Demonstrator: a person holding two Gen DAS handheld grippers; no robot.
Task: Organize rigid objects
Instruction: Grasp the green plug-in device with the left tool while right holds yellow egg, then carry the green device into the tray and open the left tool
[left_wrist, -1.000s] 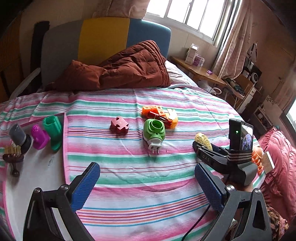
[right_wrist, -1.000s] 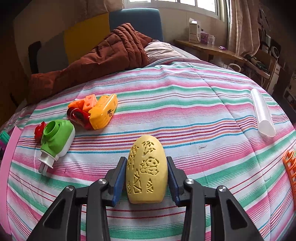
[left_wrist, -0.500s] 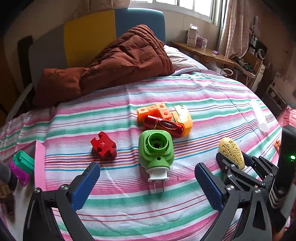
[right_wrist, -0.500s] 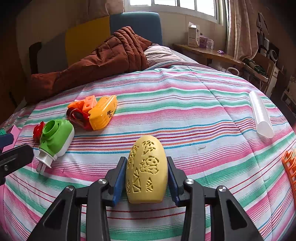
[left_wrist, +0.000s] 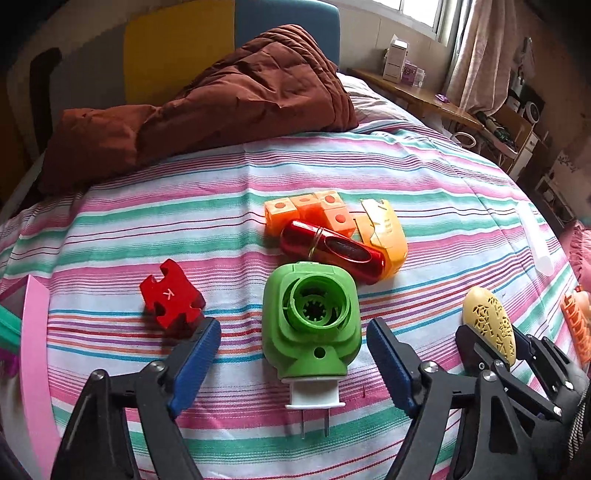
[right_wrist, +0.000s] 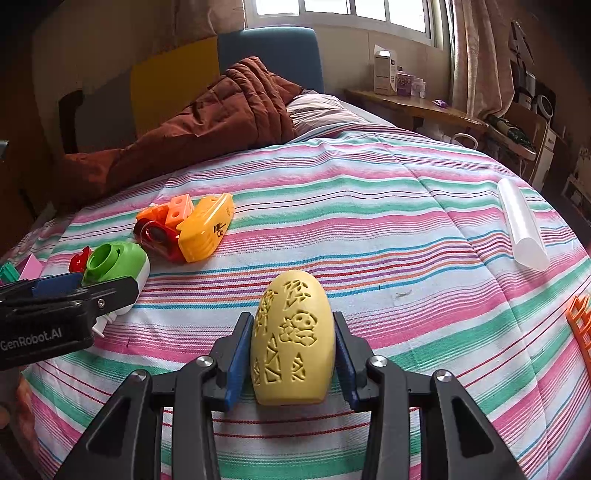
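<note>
Right now your left gripper (left_wrist: 294, 334) has its jaws closing around the green plug-in device (left_wrist: 311, 322), which lies flat on the striped bedspread (left_wrist: 443, 184) with its prongs pointing back at you; both blue pads still stand clear of its sides. On the left pad's outer side the red puzzle block (left_wrist: 170, 297) sits just beside the fingertip, so room is tight there. Just past the green device lie the red capsule (left_wrist: 330, 249), the orange cube strip (left_wrist: 306, 212) and the yellow-orange clip (left_wrist: 384, 232), bunched together and touching one another.

Your right gripper (right_wrist: 291, 347) is clamped on the yellow carved oval (right_wrist: 293, 332), pads pressed to both its flanks, low over the cover. Ahead of it the striped fabric is bare for a good stretch. Toward the right edge lies a clear tube (right_wrist: 521, 225), well apart, and an orange lattice piece (right_wrist: 580, 325) pokes in at the frame's border.

At the bed's left edge you have a pink rim (left_wrist: 33, 354) with a green item (left_wrist: 9, 328) beside it. A brown quilt (left_wrist: 221, 96) is heaped at the far end against a yellow and blue headboard (left_wrist: 229, 40). Beyond the right side stand a wooden shelf (right_wrist: 417, 105), a window and a curtain.
</note>
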